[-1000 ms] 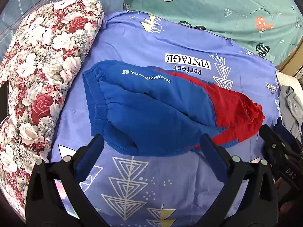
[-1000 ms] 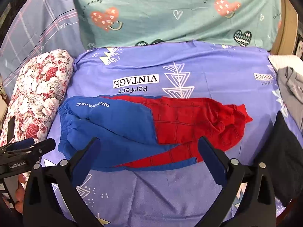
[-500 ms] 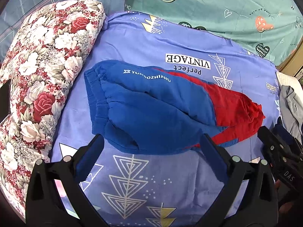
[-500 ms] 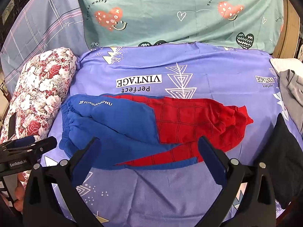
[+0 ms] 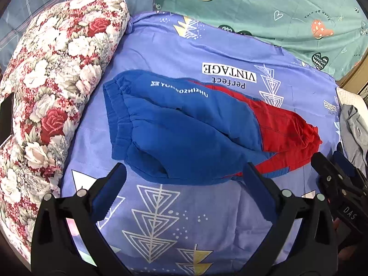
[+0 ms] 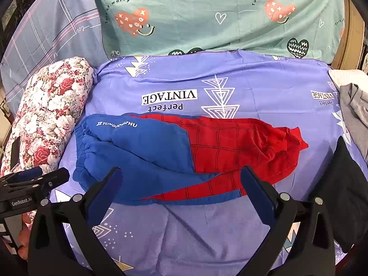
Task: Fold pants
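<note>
The blue and red pants [image 5: 188, 135] [image 6: 174, 156] lie folded lengthwise on the purple sheet [image 5: 174, 218] [image 6: 184, 234], waistband at the left, red leg ends at the right. My left gripper [image 5: 184, 174] hovers open just in front of the waist half, nothing between its fingers. My right gripper [image 6: 181, 177] is open in front of the pants' middle, fingers wide and empty. Each gripper shows at the edge of the other's view: the right gripper [image 5: 340, 184] at the right edge of the left wrist view, the left gripper [image 6: 34, 181] at the left edge of the right wrist view.
A floral bolster [image 5: 46, 92] [image 6: 46, 115] lies along the left of the sheet. A green heart-print sheet [image 5: 264, 9] [image 6: 218, 16] covers the back. Grey clothing [image 5: 354, 128] [image 6: 354, 115] and a dark garment [image 6: 340, 188] sit at the right edge.
Both grippers have drawn back a little from the pants, the right one rising so more of the green sheet shows. The pants have not moved.
</note>
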Demonstrator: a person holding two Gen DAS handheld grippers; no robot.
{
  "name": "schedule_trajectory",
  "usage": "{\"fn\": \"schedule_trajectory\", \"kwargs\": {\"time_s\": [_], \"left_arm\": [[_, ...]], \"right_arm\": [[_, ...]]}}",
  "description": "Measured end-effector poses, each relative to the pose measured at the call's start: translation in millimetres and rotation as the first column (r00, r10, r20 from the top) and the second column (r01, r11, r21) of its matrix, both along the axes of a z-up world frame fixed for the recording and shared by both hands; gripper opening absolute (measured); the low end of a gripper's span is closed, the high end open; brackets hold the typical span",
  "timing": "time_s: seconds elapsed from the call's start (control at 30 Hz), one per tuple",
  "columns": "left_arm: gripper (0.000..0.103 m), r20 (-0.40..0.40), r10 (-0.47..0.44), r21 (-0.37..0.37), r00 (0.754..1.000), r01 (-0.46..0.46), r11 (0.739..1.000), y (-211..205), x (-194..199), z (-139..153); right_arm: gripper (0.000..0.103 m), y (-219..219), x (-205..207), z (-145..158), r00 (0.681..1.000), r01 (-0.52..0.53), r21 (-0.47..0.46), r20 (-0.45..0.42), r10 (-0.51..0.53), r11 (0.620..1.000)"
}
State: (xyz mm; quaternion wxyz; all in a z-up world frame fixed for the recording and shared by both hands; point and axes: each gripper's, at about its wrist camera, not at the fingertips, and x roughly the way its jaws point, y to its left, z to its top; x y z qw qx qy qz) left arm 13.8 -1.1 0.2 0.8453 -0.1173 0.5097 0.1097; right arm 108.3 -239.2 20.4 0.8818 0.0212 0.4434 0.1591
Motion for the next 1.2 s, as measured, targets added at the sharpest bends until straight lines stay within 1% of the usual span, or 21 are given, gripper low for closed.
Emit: {"fn": "schedule_trajectory", "kwargs": {"time_s": [0.07, 0.13, 0.23, 0.43, 0.8, 1.2], "left_arm": [[0.101, 0.001, -0.012, 0.011, 1.0, 0.012, 1.0, -1.8, 0.5, 0.6], [0.101, 0.016, -0.002, 0.009, 1.0, 0.002, 1.0, -0.9, -0.6, 2.2], [0.101, 0.001, -0.004, 0.01, 1.0, 0.004, 1.0, -0.2, 0.4, -0.5], [0.101, -0.002, 0.005, 0.013, 1.0, -0.005, 1.0, 3.2, 0.2, -1.5], [0.101, -0.007, 0.005, 0.015, 1.0, -0.005, 1.0, 3.1, 1.7, -3.1], [0.101, -0.009, 0.008, 0.016, 1.0, -0.007, 1.0, 4.0, 2.0, -3.5]], "right_arm": [[0.102, 2.4, 0.8, -0.9, 1.0, -0.014, -0.002, -0.004, 0.014, 1.0], [0.102, 2.7, 0.4, 1.0, 1.0, -0.014, -0.002, 0.012, 0.014, 1.0], [0.102, 0.4, 0.3, 1.1, 1.0, -0.007, 0.003, 0.016, 0.007, 1.0], [0.102, -3.2, 1.7, -3.6, 1.0, -0.001, 0.005, 0.004, 0.001, 1.0], [0.102, 0.3, 3.0, -4.7, 1.0, -0.026, -0.006, 0.003, 0.026, 1.0], [0.102, -0.9, 5.1, -5.8, 1.0, -0.027, -0.002, -0.003, 0.027, 1.0]]}}
